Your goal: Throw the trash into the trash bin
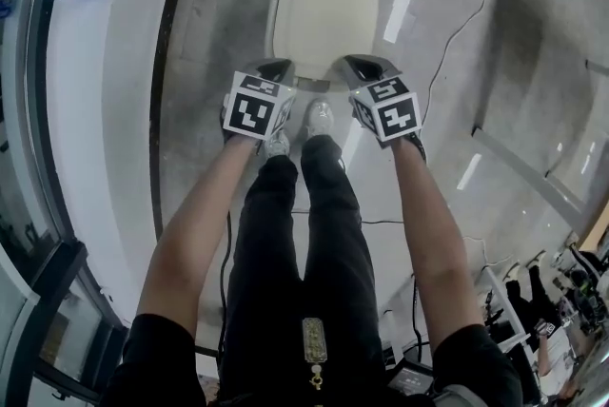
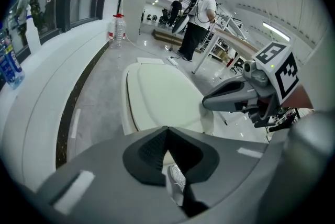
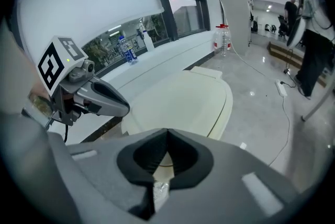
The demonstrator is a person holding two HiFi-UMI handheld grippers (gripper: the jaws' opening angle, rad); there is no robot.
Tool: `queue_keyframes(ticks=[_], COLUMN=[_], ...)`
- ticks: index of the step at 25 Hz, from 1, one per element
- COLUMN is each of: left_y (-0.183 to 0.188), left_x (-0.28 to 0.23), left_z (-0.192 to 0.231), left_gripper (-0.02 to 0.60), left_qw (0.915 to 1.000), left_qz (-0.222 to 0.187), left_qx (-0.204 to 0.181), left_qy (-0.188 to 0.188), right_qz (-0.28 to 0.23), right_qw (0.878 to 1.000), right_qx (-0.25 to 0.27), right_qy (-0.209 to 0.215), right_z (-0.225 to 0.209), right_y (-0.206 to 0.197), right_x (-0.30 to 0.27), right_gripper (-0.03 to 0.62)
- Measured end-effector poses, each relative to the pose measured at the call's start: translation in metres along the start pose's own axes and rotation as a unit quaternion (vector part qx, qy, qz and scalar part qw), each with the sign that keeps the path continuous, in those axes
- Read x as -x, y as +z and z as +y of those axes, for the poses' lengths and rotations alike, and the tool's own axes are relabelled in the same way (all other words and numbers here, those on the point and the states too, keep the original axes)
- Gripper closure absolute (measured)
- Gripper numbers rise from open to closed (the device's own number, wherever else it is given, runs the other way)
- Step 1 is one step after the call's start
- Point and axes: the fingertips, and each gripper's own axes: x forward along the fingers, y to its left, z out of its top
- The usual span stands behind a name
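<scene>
My left gripper point(image 2: 166, 130) and right gripper point(image 3: 167, 132) are both clenched, tips touching. From my head view they hide the closed trash bin's point(image 1: 324, 10) near corners.

The trash bin point(image 1: 277, 20) has its lid point(image 1: 328, 20) down, so the top is closed. Left of the bin a long white ledge point(image 1: 95, 110) blocks the way. Right of the bin there is open floor point(image 1: 514, 82) with one thin cable point(image 1: 460, 32). In front of the bin stand the person's shoes point(image 1: 319, 117), close to it.

Shut trash bin point(image 1: 324, 15), left gripper point(image 1: 277, 68), right gripper point(image 1: 356, 65)
</scene>
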Motion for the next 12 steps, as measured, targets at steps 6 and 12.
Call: queue_keyframes(ticks=[6, 12], left_y=[-0.008, -0.014], left_x=[-0.012, -0.012], left_z=[0.001, 0.001], left_gripper=[0.578, 0.578], left_qw=[0.9998, 0.9996], left_qz=[0.022, 0.029], left_qx=[0.002, 0.0], left_qy=[0.0, 0.005], right_qz=[0.013, 0.02], right_qw=[1.0, 1.0], right_qx=[-0.01, -0.008], right_qy=[-0.007, -0.006], right_z=[-0.004, -0.002], right_y=[-0.011, -0.011], right_x=[-0.01, -0.01], right_gripper=[0.592, 0.591])
